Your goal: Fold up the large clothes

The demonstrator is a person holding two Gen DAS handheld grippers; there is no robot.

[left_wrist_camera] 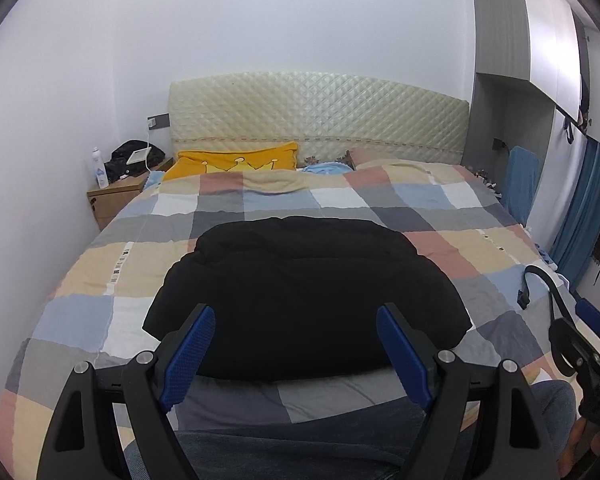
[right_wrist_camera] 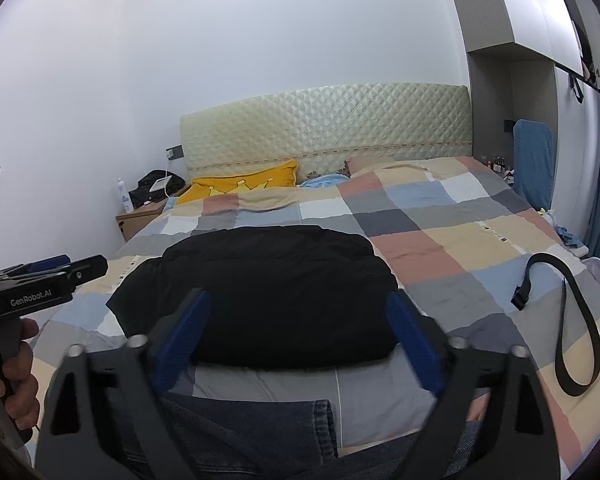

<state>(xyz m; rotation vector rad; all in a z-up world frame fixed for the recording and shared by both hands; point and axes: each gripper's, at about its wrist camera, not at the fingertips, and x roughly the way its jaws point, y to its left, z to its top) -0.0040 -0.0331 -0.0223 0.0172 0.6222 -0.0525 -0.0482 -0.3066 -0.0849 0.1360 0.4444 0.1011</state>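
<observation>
Both tongs hang above the near edge of the bed (left_wrist_camera: pixel 80 280), and neither grips anything. The left tongs (left_wrist_camera: pixel 296 354) are spread wide, blue pads apart; the right tongs (right_wrist_camera: pixel 300 344) are spread too, slightly blurred. Between them lies the black padded jacket (left_wrist_camera: pixel 304 296), already a compact bundle on the checked quilt (left_wrist_camera: pixel 440 200), near the foot edge and middle across. It looks close to done, I'd say. The risk now: puffy filling can spring a fold back open if nobody presses it flat. A black strap (right_wrist_camera: pixel 580 320) lies loose toward the right edge, well apart, and a careless sweep there could snag it.
</observation>
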